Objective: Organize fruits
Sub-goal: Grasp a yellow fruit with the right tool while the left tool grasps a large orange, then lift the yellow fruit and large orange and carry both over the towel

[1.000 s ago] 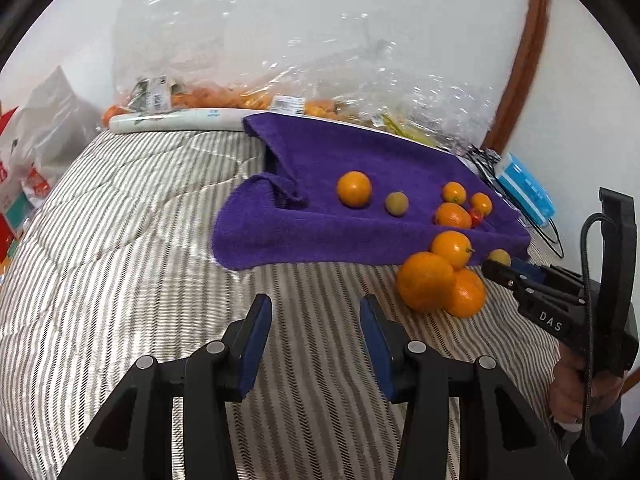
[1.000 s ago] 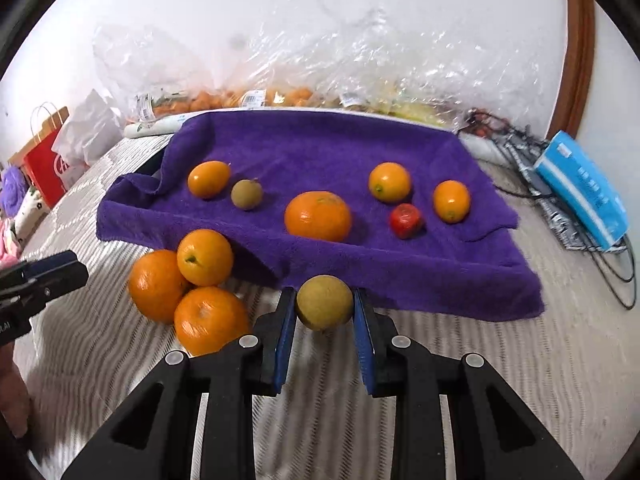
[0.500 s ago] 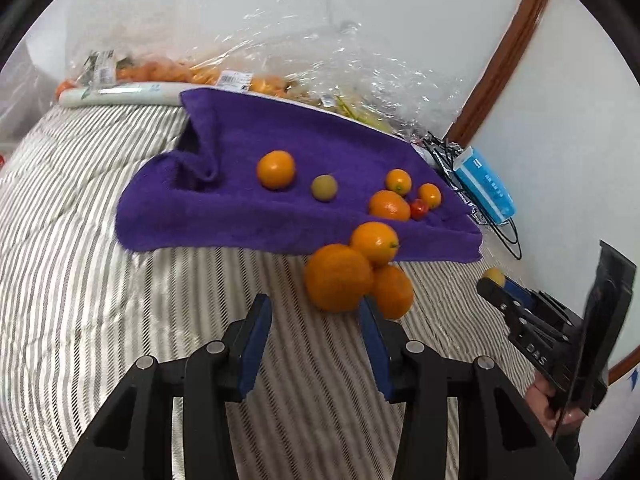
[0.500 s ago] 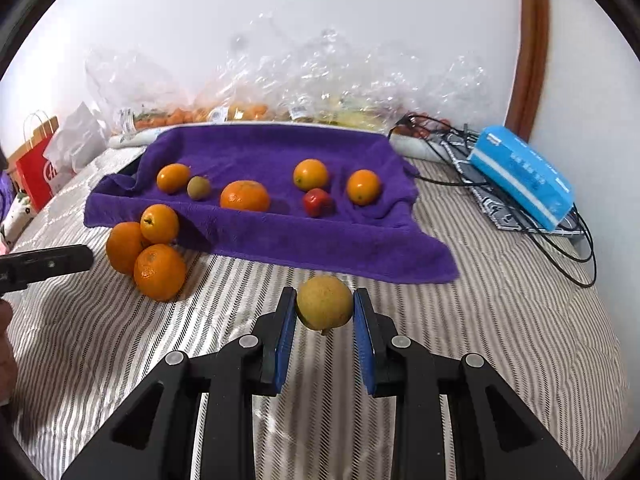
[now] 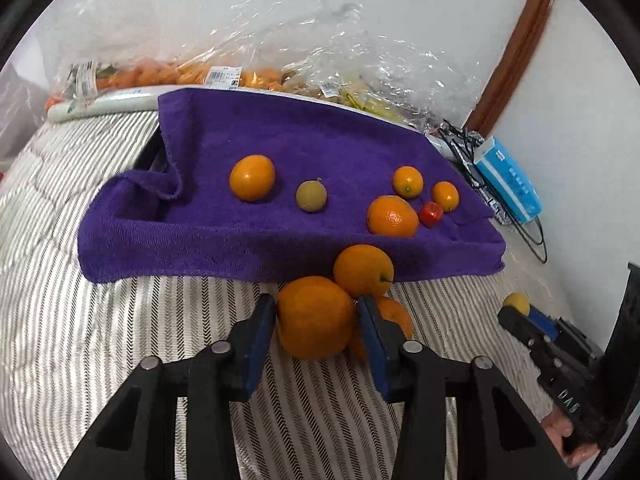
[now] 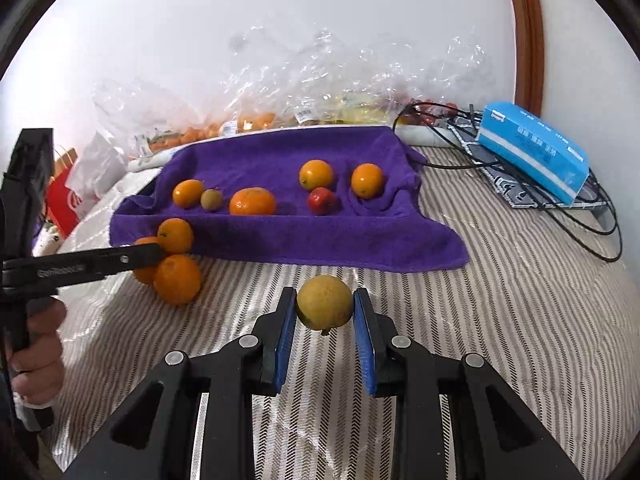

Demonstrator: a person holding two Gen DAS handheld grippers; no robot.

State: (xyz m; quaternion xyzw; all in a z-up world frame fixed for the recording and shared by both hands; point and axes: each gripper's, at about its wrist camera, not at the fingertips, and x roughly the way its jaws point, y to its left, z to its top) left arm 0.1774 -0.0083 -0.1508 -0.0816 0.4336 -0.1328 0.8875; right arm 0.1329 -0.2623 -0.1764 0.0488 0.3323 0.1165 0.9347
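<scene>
Orange cluster (image 5: 314, 317) between left claw (image 5: 316, 334) fingers

Wall (image 6: 320, 20): plain white, far side.
Door frame (image 6: 528, 32): brown wood, far right.
Bed cover (image 6: 500, 280): grey-and-white striped quilt, near.
Light: soft, even.

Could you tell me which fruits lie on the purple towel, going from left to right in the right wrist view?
Small orange → green-brown fruit → big orange → orange → red fruit → orange.
</scene>
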